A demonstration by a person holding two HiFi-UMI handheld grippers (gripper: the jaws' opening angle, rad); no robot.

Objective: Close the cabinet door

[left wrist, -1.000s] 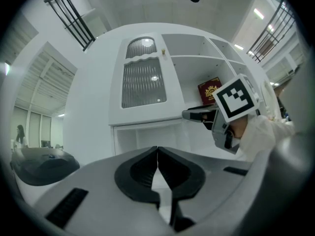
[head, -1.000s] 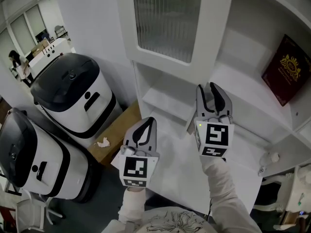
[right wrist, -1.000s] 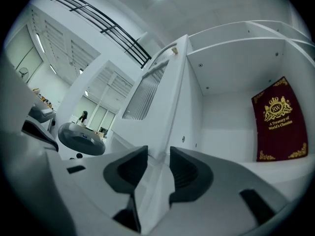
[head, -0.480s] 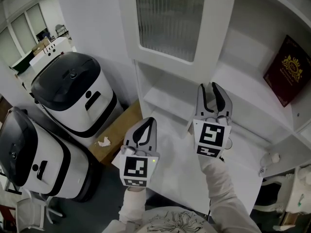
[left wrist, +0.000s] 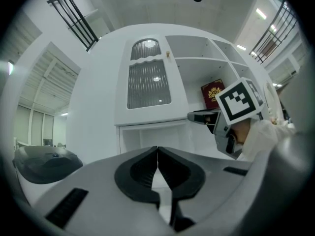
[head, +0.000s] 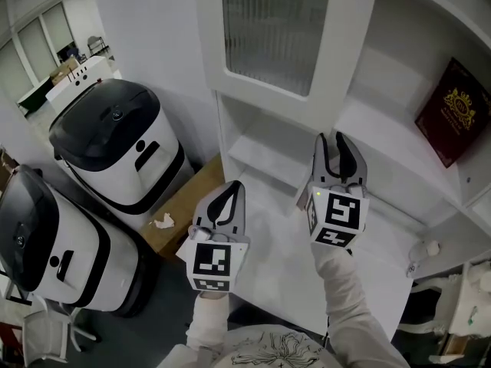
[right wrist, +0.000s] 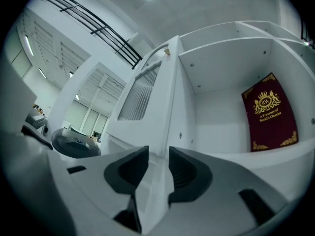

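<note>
The white cabinet door [head: 268, 29] with its ribbed glass pane stands open, swung out to the left of the shelves. My right gripper [head: 336, 138] is at the door's lower free corner. In the right gripper view the door's edge [right wrist: 165, 107] runs down between the jaws, which have just been closing and now sit against it on both sides [right wrist: 158, 154]. My left gripper [head: 236, 185] hangs lower and to the left, shut and holding nothing [left wrist: 157, 149]. A dark red book [head: 453, 110] leans in the open compartment.
Two white machines with black lids [head: 115, 144] [head: 38, 251] stand on the floor at the left. Beside them is a cardboard box [head: 184, 202] with a crumpled scrap [head: 163, 222] on it. The white counter [head: 284, 267] lies below both grippers.
The right gripper has rolled slightly while staying at the door's corner. The left gripper has barely shifted. A person in the far left background is no longer in sight.
</note>
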